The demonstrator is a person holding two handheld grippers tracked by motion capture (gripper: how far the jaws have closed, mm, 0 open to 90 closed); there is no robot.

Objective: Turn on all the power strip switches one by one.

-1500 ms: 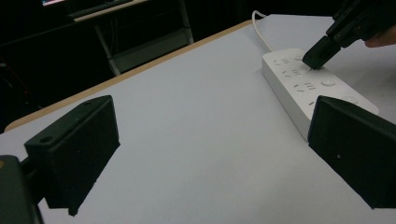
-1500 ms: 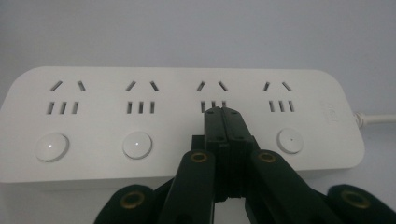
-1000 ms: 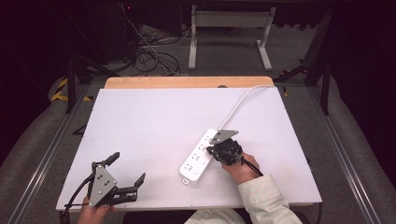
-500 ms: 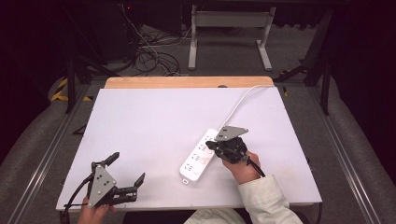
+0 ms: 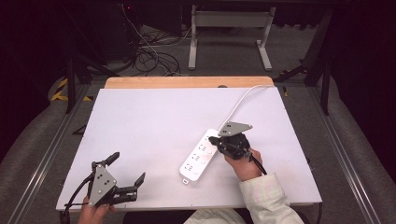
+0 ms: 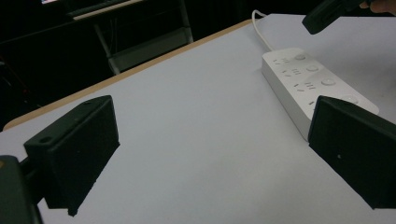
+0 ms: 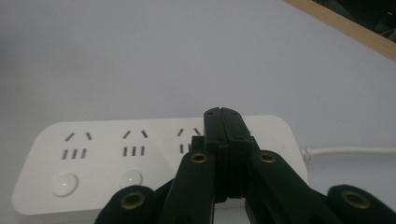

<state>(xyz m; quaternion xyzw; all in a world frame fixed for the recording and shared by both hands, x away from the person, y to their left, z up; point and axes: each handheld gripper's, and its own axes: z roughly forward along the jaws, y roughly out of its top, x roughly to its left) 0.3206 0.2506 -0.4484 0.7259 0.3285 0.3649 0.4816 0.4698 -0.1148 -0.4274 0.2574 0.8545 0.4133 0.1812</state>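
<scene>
A: Any brand or writing on the strip (image 5: 200,157)?

B: None I can read. Its white top carries socket slots and round buttons; in the right gripper view each outlet has two slanted slots above three upright ones, with a button below. No letters show at this sharpness.

A: Where does it lie?

B: On the white bench (image 5: 154,126), right of the middle and toward the person's edge. In the high view its long axis runs on a slant, the near end pointing to the lower left and the far end to the upper right. The cord (image 5: 243,100) leaves that far end and curves off toward the bench's back edge.

A: And the right hand-held gripper (image 5: 215,139)?

B: Its jaws are pressed together with nothing between them. The closed tips sit over the strip's cord end, among the slots there; I cannot tell if they touch it.

A: The left hand-held gripper (image 5: 126,171)?

B: Near the bench's front left corner, well apart from the strip, jaws spread wide and holding nothing.
</scene>
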